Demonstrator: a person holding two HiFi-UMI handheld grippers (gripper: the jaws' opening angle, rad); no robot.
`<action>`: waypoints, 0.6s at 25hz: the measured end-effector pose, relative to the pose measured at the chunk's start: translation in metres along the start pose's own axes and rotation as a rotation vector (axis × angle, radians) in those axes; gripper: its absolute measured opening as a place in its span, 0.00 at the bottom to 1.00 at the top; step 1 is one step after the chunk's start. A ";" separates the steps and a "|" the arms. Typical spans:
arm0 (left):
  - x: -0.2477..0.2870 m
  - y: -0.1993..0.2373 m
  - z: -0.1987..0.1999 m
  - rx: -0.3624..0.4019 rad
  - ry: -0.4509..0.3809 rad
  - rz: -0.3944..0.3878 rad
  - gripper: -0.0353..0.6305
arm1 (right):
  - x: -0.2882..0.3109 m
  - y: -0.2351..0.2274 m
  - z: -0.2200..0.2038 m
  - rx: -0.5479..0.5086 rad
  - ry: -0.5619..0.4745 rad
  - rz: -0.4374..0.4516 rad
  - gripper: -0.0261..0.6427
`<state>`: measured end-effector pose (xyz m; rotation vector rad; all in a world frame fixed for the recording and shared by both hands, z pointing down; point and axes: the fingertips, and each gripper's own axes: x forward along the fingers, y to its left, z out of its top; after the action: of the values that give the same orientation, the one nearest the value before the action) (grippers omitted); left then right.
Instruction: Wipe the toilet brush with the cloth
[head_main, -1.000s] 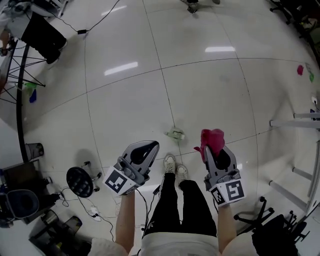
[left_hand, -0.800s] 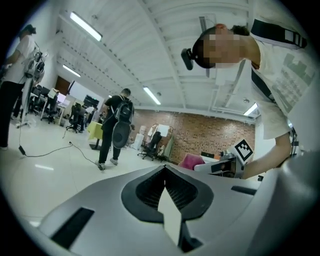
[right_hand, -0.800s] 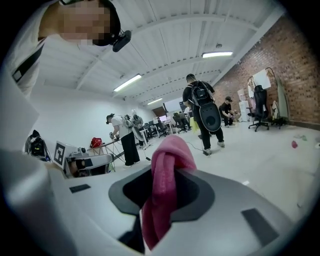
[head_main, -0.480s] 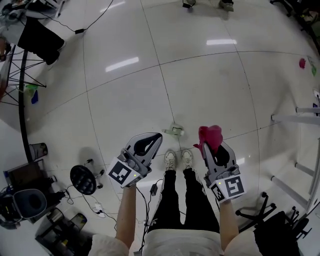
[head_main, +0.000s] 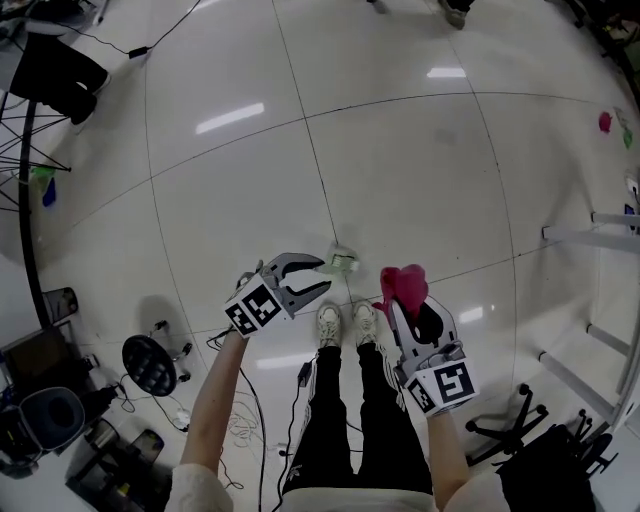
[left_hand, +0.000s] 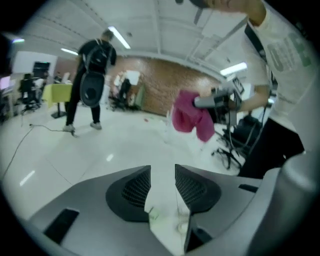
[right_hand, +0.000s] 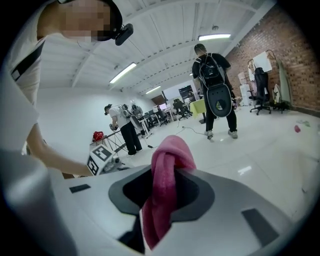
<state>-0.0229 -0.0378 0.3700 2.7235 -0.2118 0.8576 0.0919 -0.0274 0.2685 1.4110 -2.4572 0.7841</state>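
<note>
Pink cloth (head_main: 405, 283) is hanging clamped in the right tool (head_main: 400, 303). The left tool (head_main: 325, 275), jaws just opening and standing apart, is hovering over the floor (head_main: 400, 180), with the pale-green toilet brush (head_main: 345, 262) lying just beyond its tips.

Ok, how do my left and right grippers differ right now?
The left gripper has its jaws apart, having just been opening, with nothing gripped; the right gripper is shut on the pink cloth. The left gripper reaches out toward a small pale object on the floor; the right gripper is held back, nearer the body. Both point forward and downward.
</note>
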 end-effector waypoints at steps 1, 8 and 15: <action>0.016 -0.002 -0.031 0.056 0.127 -0.054 0.27 | 0.003 -0.001 -0.010 0.008 0.010 0.001 0.18; 0.079 0.006 -0.130 0.299 0.562 -0.287 0.33 | 0.007 -0.004 -0.060 0.073 0.059 -0.010 0.18; 0.095 0.014 -0.169 0.391 0.762 -0.367 0.33 | 0.002 -0.010 -0.081 0.132 0.065 -0.020 0.18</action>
<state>-0.0396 -0.0045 0.5611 2.3859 0.6436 1.8555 0.0922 0.0101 0.3407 1.4276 -2.3774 0.9884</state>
